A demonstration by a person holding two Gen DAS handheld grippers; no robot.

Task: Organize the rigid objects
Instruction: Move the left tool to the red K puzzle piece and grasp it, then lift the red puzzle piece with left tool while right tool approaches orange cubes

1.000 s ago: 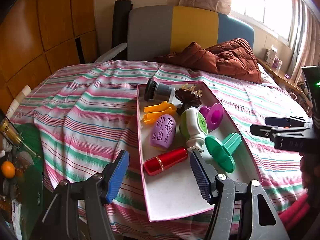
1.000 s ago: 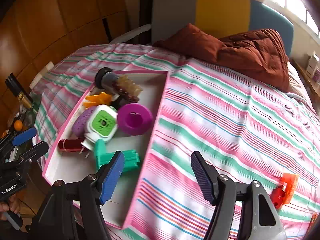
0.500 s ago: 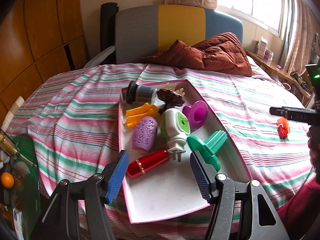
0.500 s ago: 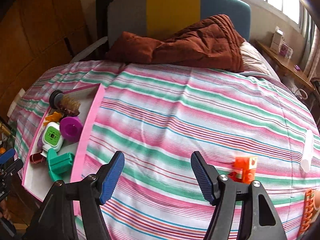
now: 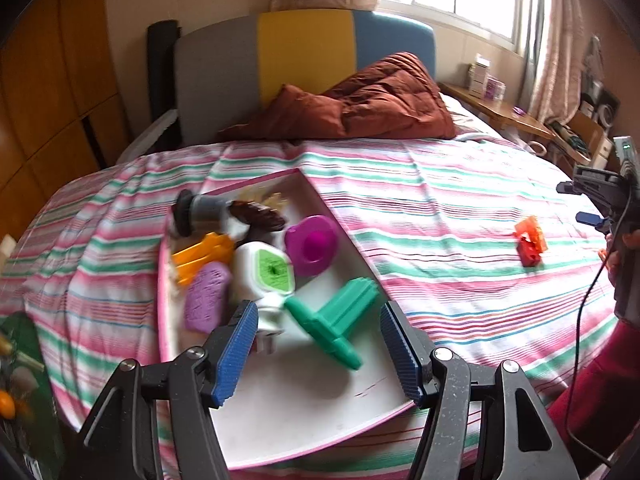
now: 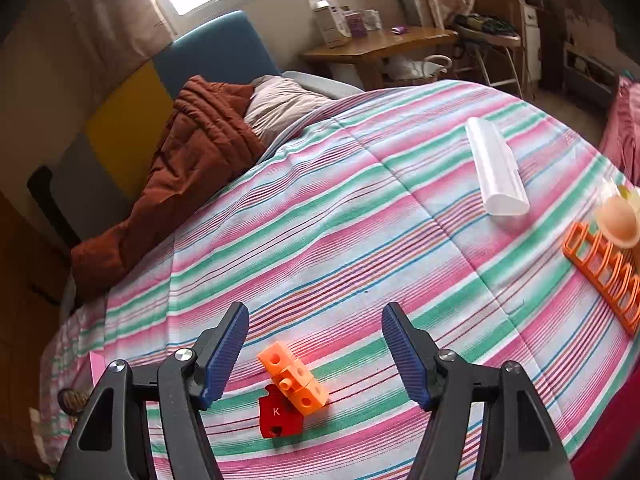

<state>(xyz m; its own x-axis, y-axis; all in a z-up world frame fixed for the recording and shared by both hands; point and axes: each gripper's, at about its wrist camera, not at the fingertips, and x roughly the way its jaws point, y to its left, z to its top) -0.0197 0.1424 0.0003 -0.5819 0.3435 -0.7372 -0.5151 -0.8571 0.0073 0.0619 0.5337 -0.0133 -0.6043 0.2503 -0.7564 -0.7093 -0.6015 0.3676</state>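
A white tray with a pink rim lies on the striped bedspread and holds several toys: a green T-shaped piece, a white and green plug device, a purple piece, an orange clip and a magenta disc. My left gripper hovers open over the tray's near end, with nothing between its fingers. A cluster of orange and red blocks lies on the bedspread just under my open right gripper. The same blocks show near the right gripper in the left wrist view.
A white cylinder-shaped case, an orange rack and a peach round object lie to the right on the bed. A brown quilt is heaped by the headboard. A wooden side table stands beyond the bed.
My right gripper swung from beside the tray across the bed to the orange and red blocks, rolling as it went. The left gripper shifted a little right over the tray.
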